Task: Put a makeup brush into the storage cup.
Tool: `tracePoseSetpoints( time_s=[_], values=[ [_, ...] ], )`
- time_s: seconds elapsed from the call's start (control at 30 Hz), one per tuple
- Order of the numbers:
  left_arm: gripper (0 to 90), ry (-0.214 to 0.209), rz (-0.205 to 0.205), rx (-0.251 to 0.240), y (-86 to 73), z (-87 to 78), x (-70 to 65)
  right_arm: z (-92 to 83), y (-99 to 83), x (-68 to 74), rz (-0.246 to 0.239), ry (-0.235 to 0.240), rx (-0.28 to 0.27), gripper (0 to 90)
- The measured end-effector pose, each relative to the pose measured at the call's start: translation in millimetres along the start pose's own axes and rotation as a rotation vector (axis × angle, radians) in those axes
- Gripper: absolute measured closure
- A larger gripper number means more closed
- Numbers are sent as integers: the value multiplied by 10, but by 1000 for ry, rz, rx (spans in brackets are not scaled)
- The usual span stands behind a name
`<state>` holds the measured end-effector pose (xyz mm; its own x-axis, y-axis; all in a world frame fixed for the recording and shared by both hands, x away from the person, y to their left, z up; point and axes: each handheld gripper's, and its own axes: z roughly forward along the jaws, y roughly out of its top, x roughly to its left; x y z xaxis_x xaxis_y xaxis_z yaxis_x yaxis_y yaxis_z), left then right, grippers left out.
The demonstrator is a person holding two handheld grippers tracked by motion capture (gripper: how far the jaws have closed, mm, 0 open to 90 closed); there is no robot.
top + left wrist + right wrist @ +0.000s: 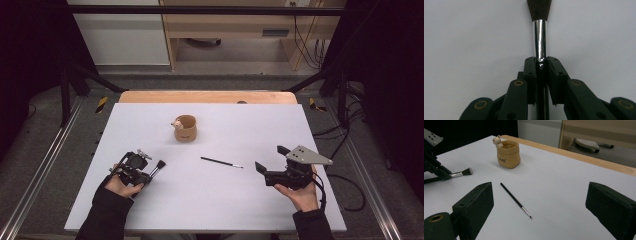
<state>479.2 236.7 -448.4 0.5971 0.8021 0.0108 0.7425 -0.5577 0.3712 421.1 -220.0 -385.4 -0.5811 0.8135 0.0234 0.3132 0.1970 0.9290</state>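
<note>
While a thick brush (539,30) is clamped in the left gripper (150,173), the right gripper (268,159) is held with fingers (474,202) wide apart near a thin brush (221,162) lying on the white surface (225,210), before a tan pot (185,128).

High view: fixed up above the person's side, looking forward and down, takes in the whole worktop (210,210) plus floor beyond.
Left gripper view: rides the left hand-held gripper (541,61), super close, staring along its jaws at a brush (539,37) over the white top.
Right gripper view: sits low, looks across the worktop toward the far edge.
Shared: tan pot (508,154), thin brush (515,200), also in high view.
</note>
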Motion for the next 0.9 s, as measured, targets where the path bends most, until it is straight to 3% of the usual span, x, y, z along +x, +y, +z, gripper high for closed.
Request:
tracePoseSetpoints(
  time_s=[0.5, 0.9],
  values=[
    [778, 9, 48, 2, -7, -21, -26, 0, -2, -12, 7, 8, -1, 86],
    [779, 20, 47, -93, -36, -196, -32, -11, 0, -8, 8, 6, -4, 87]
  ],
)
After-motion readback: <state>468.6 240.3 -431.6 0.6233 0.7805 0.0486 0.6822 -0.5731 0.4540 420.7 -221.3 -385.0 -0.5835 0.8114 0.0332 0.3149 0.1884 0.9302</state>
